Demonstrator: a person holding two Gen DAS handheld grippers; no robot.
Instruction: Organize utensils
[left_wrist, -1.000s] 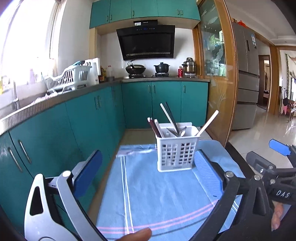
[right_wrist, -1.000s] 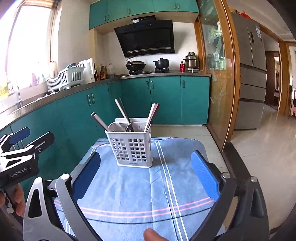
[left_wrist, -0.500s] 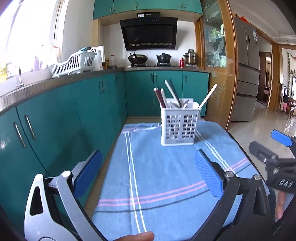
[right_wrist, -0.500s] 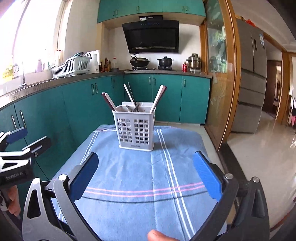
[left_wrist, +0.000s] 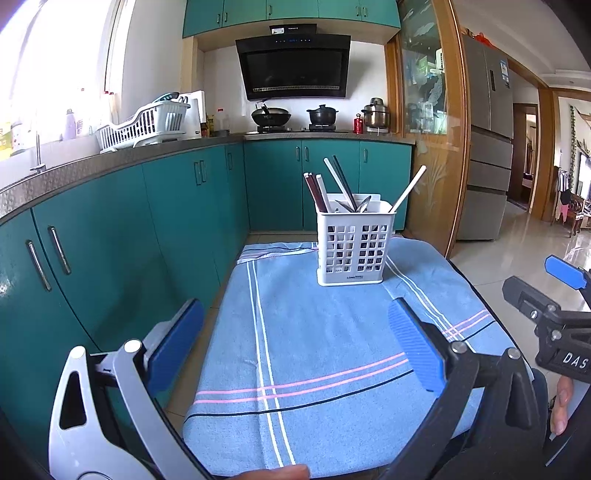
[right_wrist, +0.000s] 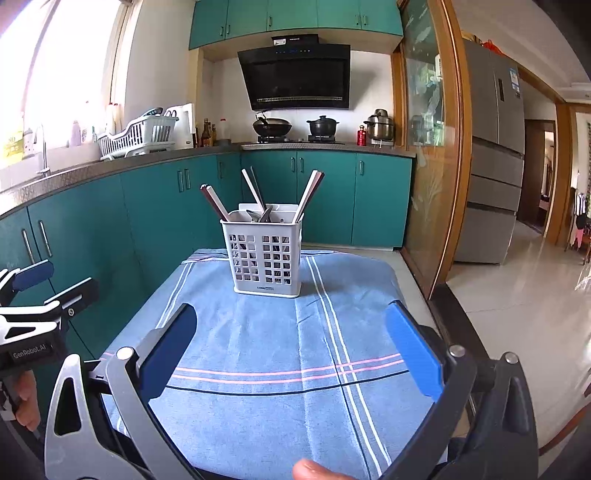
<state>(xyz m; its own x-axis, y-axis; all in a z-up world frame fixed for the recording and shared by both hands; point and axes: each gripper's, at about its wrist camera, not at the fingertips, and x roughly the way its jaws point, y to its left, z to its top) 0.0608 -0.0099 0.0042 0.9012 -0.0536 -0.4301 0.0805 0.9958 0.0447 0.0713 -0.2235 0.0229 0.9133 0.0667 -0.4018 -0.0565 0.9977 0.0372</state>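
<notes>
Left wrist view. Left gripper (left_wrist: 295, 339): jaws spread wide, nothing between the blue pads, held above the near part of the blue cloth (left_wrist: 332, 350). The white utensil caddy (left_wrist: 354, 243) stands upright at the far end of the cloth, ahead of the tongs and a little to their right, well apart from the fingertips. Its contents stick up out of the top: dark red and white chopsticks (left_wrist: 317, 192) leaning left, a dark-and-white pair (left_wrist: 340, 181) near the middle, one white stick (left_wrist: 408, 188) leaning right, and spoon bowls (left_wrist: 354, 205) low inside (count not readable). The right gripper (left_wrist: 565, 291) shows at the right edge, off the cloth's side; its jaw state cannot be read from here.

Right wrist view. Right gripper (right_wrist: 291, 343): released, pads wide apart, empty. The caddy (right_wrist: 266, 254) lies ahead and slightly left of centre, with all long axes near vertical and fanned outward. The left gripper's body (right_wrist: 40, 306) is visible at the left edge.

Judgement: no loose utensil lies on the cloth, so sorting looks finished or close to it. If anything is to be adjusted, the caddy sits about equally far from both tongs, and the stick tops would have to be approached from above.
</notes>
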